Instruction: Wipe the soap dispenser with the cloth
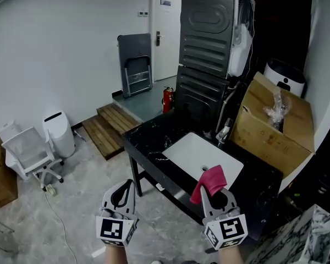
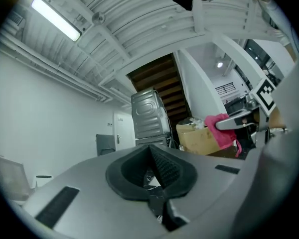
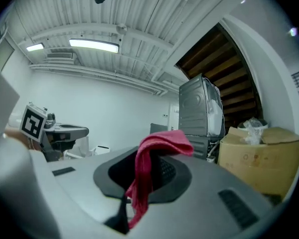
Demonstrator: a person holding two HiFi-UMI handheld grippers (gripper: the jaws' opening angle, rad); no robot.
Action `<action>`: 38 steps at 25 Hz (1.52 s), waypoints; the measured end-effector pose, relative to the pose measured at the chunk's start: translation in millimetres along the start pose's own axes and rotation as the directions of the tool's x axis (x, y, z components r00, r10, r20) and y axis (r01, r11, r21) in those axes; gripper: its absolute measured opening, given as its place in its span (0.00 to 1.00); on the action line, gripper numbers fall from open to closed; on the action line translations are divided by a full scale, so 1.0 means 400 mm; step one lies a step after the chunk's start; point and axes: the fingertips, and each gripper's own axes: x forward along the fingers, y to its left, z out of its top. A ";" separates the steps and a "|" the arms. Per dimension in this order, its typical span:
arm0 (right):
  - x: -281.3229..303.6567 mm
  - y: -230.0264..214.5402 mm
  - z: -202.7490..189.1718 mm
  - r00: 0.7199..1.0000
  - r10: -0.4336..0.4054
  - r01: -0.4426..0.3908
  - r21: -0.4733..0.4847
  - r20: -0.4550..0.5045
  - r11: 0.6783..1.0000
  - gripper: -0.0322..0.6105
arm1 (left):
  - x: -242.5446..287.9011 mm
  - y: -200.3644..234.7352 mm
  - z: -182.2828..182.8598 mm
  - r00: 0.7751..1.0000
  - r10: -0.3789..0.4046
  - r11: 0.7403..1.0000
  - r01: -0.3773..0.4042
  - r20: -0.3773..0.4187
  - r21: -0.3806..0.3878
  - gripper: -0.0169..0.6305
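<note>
Right gripper view shows your right gripper clenched on the red cloth, which drapes over its jaws and hangs below them. Your left gripper, beside it, is clenched and empty. Ahead of both stands the black table with a sink.

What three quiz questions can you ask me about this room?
1. True or false: the right gripper holds a pink cloth.
2. What stands to the right of the sink in the head view? A) a box B) a bike C) a fish tank
3. Fill the gap: the left gripper has its jaws ____ with nothing in them.

Key: 1 true. 2 A. 3 shut.
</note>
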 end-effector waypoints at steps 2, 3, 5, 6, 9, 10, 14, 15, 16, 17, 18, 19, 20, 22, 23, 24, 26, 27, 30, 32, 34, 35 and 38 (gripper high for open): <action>0.036 0.011 0.001 1.000 -0.006 0.006 0.030 0.001 1.000 0.13 | 0.015 0.031 -0.016 1.000 -0.020 0.999 0.020 -0.004 -0.026 0.05; 0.055 0.015 -0.002 1.000 -0.010 0.010 0.035 -0.003 0.999 0.13 | 0.024 0.044 -0.027 0.999 -0.032 0.998 0.032 -0.006 -0.047 0.05; 0.092 0.017 -0.013 1.000 -0.023 0.023 0.031 -0.016 0.999 0.13 | 0.045 0.066 -0.048 0.998 -0.058 0.994 0.057 -0.009 -0.088 0.05; 0.111 0.015 -0.020 0.999 -0.029 0.030 0.031 -0.022 0.999 0.13 | 0.059 0.077 -0.058 0.997 -0.071 0.992 0.070 -0.011 -0.102 0.05; 0.171 0.001 -0.037 0.999 -0.037 0.039 0.075 -0.022 0.996 0.13 | 0.109 0.104 -0.095 0.991 -0.129 0.984 0.123 -0.036 -0.133 0.05; 0.194 -0.006 -0.043 0.999 -0.040 0.042 0.100 -0.017 0.994 0.13 | 0.128 0.116 -0.115 0.988 -0.146 0.980 0.137 -0.058 -0.147 0.05; 0.317 -0.039 -0.084 0.998 -0.065 0.067 0.162 -0.016 0.985 0.13 | 0.220 0.191 -0.180 0.981 -0.163 0.974 0.143 -0.108 -0.177 0.05; 0.354 -0.048 -0.096 0.997 -0.073 0.075 0.171 -0.020 0.982 0.13 | 0.249 0.216 -0.189 0.982 -0.157 0.976 0.138 -0.104 -0.170 0.05; 0.393 -0.058 -0.108 0.997 -0.079 0.082 0.180 -0.024 0.980 0.13 | 0.281 0.241 -0.199 0.983 -0.152 0.978 0.134 -0.101 -0.162 0.05; 0.433 -0.070 -0.120 0.996 -0.085 0.089 0.187 -0.028 0.978 0.13 | 0.316 0.265 -0.210 0.983 -0.153 0.978 0.136 -0.098 -0.155 0.05; 0.474 -0.083 -0.133 0.995 -0.091 0.095 0.193 -0.033 0.977 0.13 | 0.355 0.289 -0.224 0.983 -0.159 0.978 0.144 -0.095 -0.151 0.05; 0.516 -0.096 -0.145 0.994 -0.098 0.104 0.197 -0.039 0.975 0.13 | 0.397 0.313 -0.238 0.982 -0.168 0.977 0.153 -0.090 -0.149 0.05; 0.558 -0.111 -0.156 0.993 -0.108 0.115 0.201 -0.046 0.973 0.13 | 0.440 0.336 -0.251 0.981 -0.176 0.975 0.162 -0.083 -0.153 0.05; 0.638 -0.145 -0.173 0.989 -0.134 0.144 0.210 -0.058 0.967 0.13 | 0.536 0.373 -0.275 0.977 -0.200 0.969 0.187 -0.075 -0.160 0.05; 0.674 -0.163 -0.180 0.987 -0.148 0.158 0.214 -0.062 0.964 0.13 | 0.586 0.383 -0.289 0.972 -0.220 0.966 0.207 -0.076 -0.152 0.05; 0.707 -0.181 -0.186 0.984 -0.162 0.173 0.217 -0.068 0.961 0.13 | 0.636 0.389 -0.303 0.966 -0.243 0.964 0.231 -0.085 -0.136 0.05; 0.767 -0.217 -0.200 0.978 -0.190 0.203 0.220 -0.081 0.954 0.13 | 0.729 0.388 -0.334 0.950 -0.288 0.955 0.275 -0.122 -0.108 0.05; 0.794 -0.234 -0.207 0.975 -0.204 0.219 0.222 -0.089 0.950 0.13 | 0.771 0.385 -0.345 0.940 -0.309 0.949 0.297 -0.142 -0.103 0.05; 0.859 -0.266 -0.218 0.965 -0.239 0.259 0.219 -0.111 0.941 0.13 | 0.866 0.384 -0.360 0.921 -0.369 0.928 0.357 -0.127 -0.106 0.05; 0.890 -0.274 -0.219 0.959 -0.256 0.277 0.207 -0.122 0.938 0.13 | 0.917 0.394 -0.366 0.914 -0.399 0.911 0.387 -0.071 -0.139 0.05; 0.909 -0.286 -0.223 0.953 -0.272 0.295 0.199 -0.134 0.935 0.13 | 0.962 0.398 -0.371 0.908 -0.418 0.894 0.405 -0.028 -0.193 0.05; 0.913 -0.293 -0.229 0.949 -0.282 0.307 0.198 -0.143 0.931 0.13 | 0.983 0.394 -0.374 0.903 -0.429 0.883 0.417 -0.012 -0.214 0.05; 0.922 -0.317 -0.251 0.929 -0.326 0.357 0.192 -0.175 0.914 0.13 | 1.049 0.372 -0.380 0.883 -0.470 0.856 0.457 0.004 -0.241 0.05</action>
